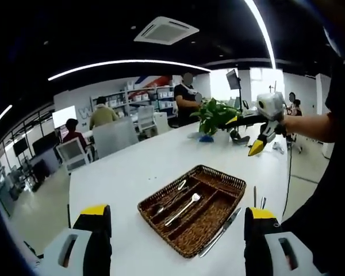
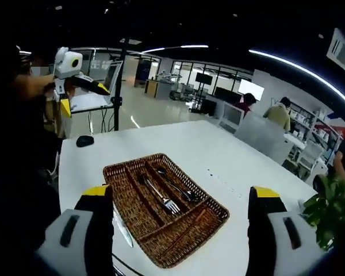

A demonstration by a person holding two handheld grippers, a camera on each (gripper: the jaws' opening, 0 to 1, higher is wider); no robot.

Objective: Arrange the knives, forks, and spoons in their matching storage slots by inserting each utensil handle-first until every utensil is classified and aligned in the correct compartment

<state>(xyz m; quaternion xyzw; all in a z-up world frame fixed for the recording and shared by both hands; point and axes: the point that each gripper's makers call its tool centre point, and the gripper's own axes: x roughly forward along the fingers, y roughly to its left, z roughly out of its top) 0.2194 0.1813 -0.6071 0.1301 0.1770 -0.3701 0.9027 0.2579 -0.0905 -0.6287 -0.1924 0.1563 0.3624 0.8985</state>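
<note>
— Status?
— Both claws [image 1: 172, 241] [image 2: 181, 230] wide open, empty. Tray [image 2: 123, 172] on bench [image 1: 121, 172] holds a fork [image 2: 161, 198] and spoon [image 2: 175, 187]; knife [image 1: 221, 231] lies outside.
— Risk?
— Flat knife may slip — or land in the wrong slot.

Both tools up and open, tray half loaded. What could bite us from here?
1. The knife lies flat on the table against the wicker tray; pinching it may nudge the tray.
2. A fork and spoon already lie in the tray; inserting more could knock them askew.
3. Utensils lie near the table edge.
</note>
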